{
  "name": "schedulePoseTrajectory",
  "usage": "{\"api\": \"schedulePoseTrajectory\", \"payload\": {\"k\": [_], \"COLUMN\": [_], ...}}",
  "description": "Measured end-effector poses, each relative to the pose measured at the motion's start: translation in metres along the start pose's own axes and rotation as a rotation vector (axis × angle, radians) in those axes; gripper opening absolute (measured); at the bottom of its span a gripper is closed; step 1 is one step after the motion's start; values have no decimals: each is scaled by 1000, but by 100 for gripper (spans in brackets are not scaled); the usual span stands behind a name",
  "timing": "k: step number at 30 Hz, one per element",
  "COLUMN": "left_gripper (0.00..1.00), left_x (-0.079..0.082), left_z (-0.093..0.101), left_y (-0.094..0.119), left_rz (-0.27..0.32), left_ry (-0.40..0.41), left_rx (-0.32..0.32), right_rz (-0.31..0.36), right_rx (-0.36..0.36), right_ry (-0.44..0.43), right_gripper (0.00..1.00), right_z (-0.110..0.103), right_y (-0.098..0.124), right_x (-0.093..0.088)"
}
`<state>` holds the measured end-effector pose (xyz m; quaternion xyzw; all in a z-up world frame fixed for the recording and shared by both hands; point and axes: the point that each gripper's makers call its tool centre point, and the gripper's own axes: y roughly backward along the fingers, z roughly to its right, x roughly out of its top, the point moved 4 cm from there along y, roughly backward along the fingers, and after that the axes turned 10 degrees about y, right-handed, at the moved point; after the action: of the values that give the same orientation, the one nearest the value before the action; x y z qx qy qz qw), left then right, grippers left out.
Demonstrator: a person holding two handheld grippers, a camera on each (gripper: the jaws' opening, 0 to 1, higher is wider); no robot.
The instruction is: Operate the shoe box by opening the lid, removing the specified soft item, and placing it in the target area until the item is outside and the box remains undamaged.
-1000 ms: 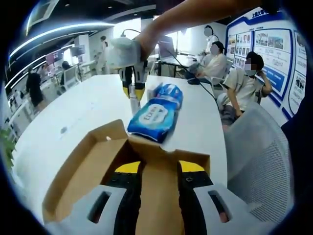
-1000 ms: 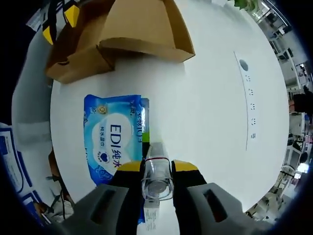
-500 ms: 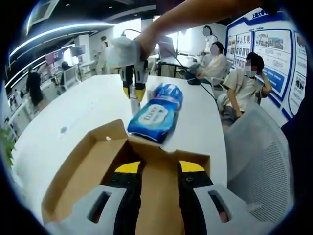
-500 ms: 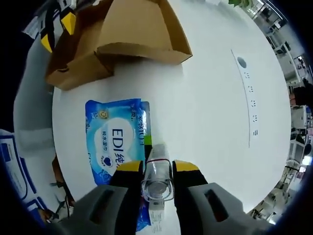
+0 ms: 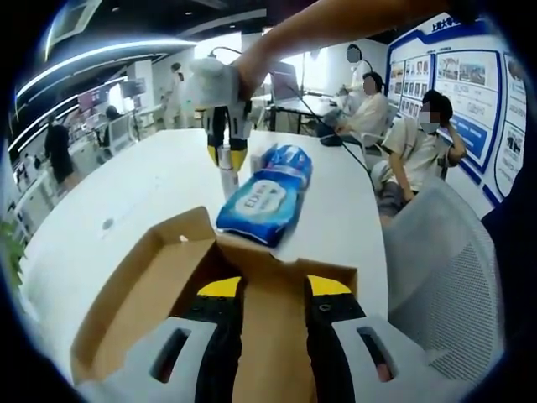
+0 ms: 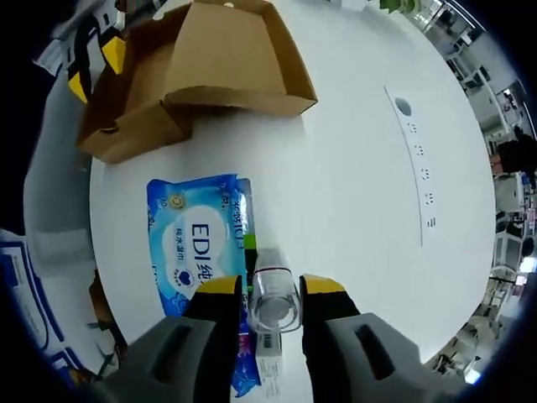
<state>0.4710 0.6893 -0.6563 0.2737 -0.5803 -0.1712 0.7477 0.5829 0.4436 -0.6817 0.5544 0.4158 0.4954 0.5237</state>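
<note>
Currently my right gripper (image 6: 273,290) jaws pinch a clear tube (image 6: 274,298) beside the wipes pack (image 6: 201,260); left gripper (image 5: 273,290) jaws grip the shoe box (image 5: 159,294) wall.

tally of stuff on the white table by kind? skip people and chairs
Cardboard shoe box, open: 1
Blue wet wipes pack: 1
Clear tube, held in the right tongs: 1
Total: 3

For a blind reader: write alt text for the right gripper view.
The right gripper holds a clear tube between its jaws above a white table. A blue wipes pack lies beside it, with the open cardboard shoe box beyond.
</note>
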Motion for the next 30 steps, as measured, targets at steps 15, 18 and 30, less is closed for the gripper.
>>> {"api": "schedulePoseTrajectory", "payload": {"k": [15, 18, 30], "left_gripper": [27, 27, 27], "left_x": [1, 0, -6], "left_z": [4, 3, 2], "left_y": [2, 3, 29], "left_rz": [4, 3, 17], "left_ry": [-13, -6, 3], "left_rx": [5, 8, 58], "right_rz": [75, 116, 271], "right_rx": [-86, -129, -223], "right_ry": [-30, -39, -73], "right_gripper": [26, 26, 24], "right_z": [10, 11, -19], "right_y": [41, 62, 97], "right_x": [8, 15, 63]}}
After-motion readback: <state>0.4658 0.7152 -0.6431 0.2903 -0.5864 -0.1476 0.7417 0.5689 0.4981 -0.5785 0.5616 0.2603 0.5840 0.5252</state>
